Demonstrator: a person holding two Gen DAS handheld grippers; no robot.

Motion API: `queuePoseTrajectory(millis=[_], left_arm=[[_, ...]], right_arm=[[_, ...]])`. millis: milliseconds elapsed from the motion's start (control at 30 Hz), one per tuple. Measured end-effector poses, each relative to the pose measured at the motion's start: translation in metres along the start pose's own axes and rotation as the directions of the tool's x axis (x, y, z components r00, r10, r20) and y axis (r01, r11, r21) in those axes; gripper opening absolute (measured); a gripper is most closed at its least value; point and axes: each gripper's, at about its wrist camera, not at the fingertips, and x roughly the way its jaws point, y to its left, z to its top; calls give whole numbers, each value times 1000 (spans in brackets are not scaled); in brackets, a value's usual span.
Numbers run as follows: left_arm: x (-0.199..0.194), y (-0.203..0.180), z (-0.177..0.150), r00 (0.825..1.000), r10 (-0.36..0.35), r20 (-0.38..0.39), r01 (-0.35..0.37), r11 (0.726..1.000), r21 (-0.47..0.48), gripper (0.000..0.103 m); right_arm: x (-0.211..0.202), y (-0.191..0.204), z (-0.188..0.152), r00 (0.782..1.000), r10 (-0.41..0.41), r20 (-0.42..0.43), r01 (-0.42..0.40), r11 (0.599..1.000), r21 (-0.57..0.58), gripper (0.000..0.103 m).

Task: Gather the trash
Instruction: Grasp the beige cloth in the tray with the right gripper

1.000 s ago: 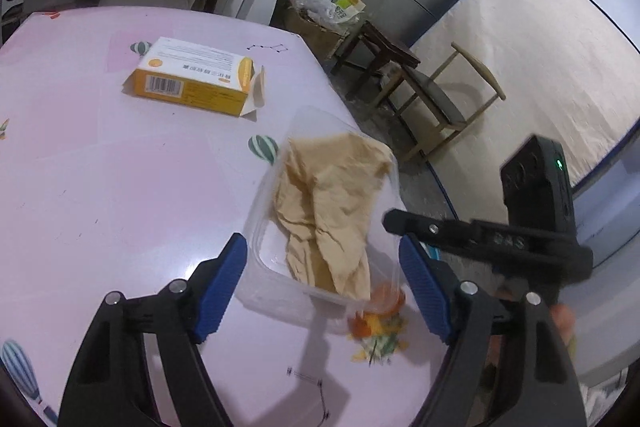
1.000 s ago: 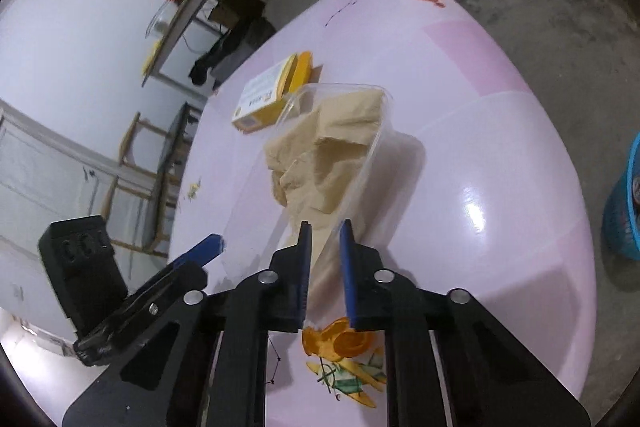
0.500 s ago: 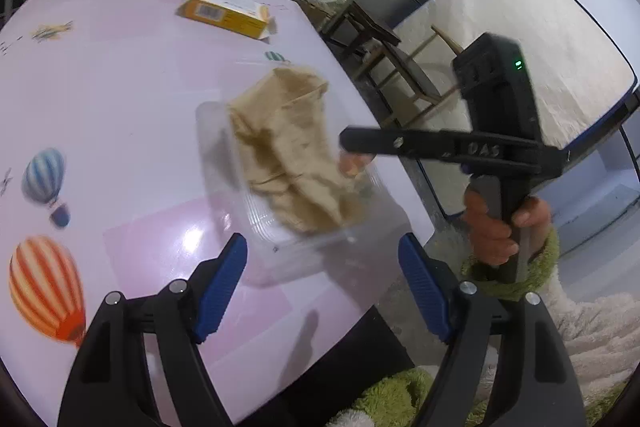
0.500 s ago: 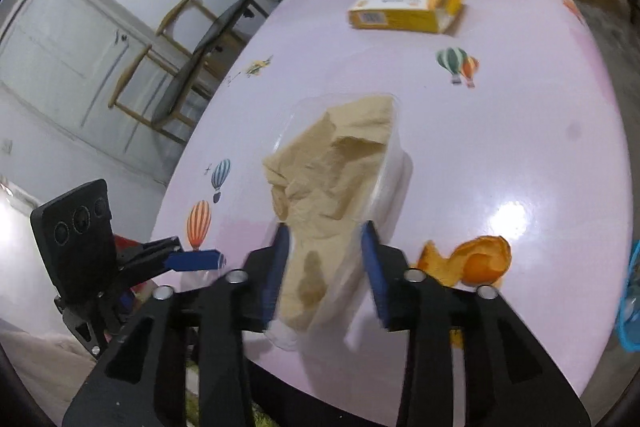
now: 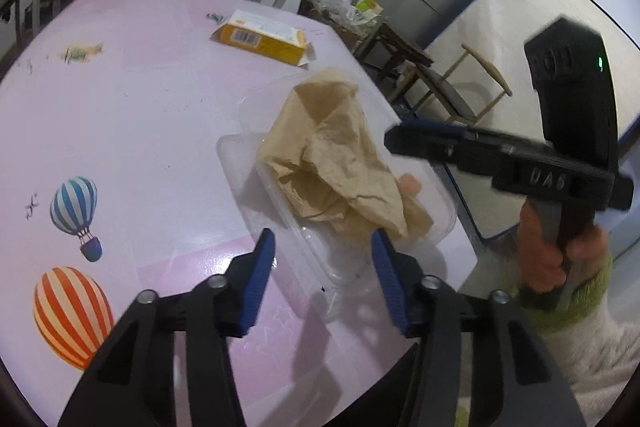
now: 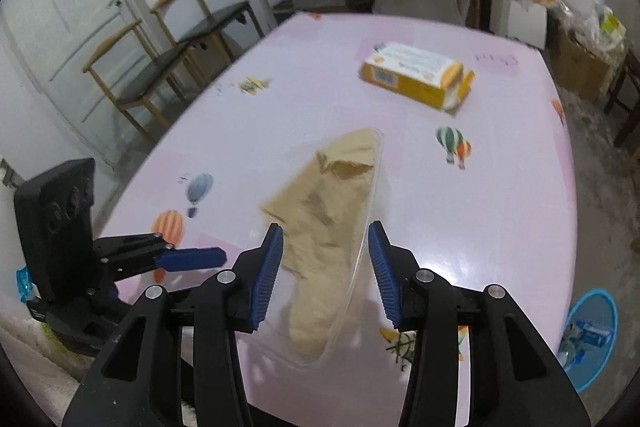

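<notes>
A clear plastic container (image 5: pixel 240 171) holding crumpled brown paper (image 5: pixel 336 163) sits tilted at the near edge of the pink table (image 5: pixel 120 131). My left gripper (image 5: pixel 324 259) is closing, its blue pads against the two walls at the container's near corner. In the right wrist view the container (image 6: pixel 371 179) shows almost edge-on, with the paper (image 6: pixel 324 211) inside. It lies between the pads of my right gripper (image 6: pixel 326 255), which is opening, with a small gap at the right pad. The right gripper (image 5: pixel 394 139) comes in over the container's right rim.
A yellow carton (image 6: pixel 416 79) lies open farther back on the table. Orange peel (image 6: pixel 388 334) is by the near edge. A blue bin (image 6: pixel 576 311) stands on the floor to the right, chairs (image 6: pixel 160 67) to the left. A hand (image 5: pixel 540 259) in a green cuff holds the right gripper.
The left jaws narrowed from wide apart onto the container's near corner. The right jaws went from shut on the rim to apart. The container came to the table's edge and tilted.
</notes>
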Motion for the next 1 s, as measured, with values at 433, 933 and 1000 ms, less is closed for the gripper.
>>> queuePoseTrajectory(millis=[433,933,1000], left_arm=[[4,8,-2,1000,-5,-11,5,1000,-20,34],[1,11,-8,1000,-11,-20,11,1000,-15,30],[1,11,-8,1000,-21,-19,21,1000,-17,30]], right_arm=[[-5,13,6,996,84,15,-83,995,-51,47],[64,23,8,984,10,-178,-17,999,-38,36],[66,29,4,985,-35,-170,23,997,-73,29]])
